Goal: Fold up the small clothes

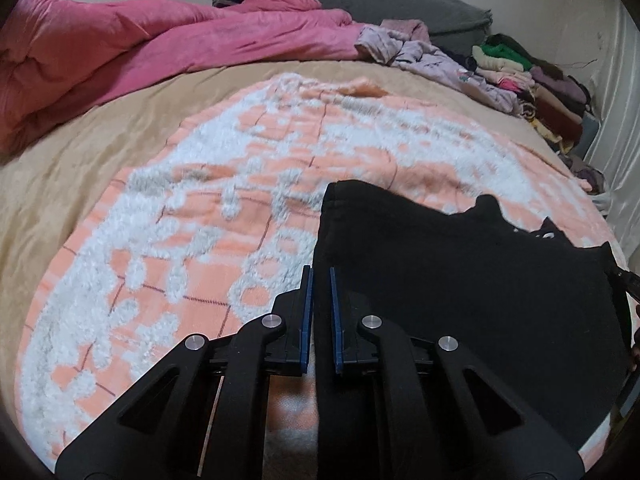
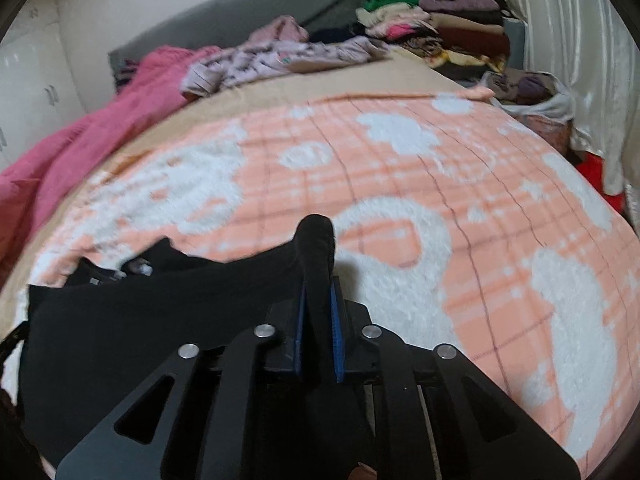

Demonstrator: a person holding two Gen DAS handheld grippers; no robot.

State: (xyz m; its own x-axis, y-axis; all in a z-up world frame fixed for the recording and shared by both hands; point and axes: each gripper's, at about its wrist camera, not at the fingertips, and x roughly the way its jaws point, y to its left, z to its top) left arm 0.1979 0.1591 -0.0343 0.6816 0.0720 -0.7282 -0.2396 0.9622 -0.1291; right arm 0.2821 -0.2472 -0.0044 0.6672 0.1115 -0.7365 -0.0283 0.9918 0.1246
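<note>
A black garment hangs stretched between my two grippers above an orange-and-white fuzzy blanket. My left gripper is shut on the garment's left edge, with black cloth between the blue pads. In the right wrist view my right gripper is shut on the garment's right corner, and a bunch of cloth sticks up past the fingertips. The rest of the garment spreads to the left. The blanket fills the view beyond it.
A pink duvet lies at the far left of the bed. Lilac clothes lie at the back. A stack of folded clothes stands at the far right, by a white curtain. A grey headboard is behind.
</note>
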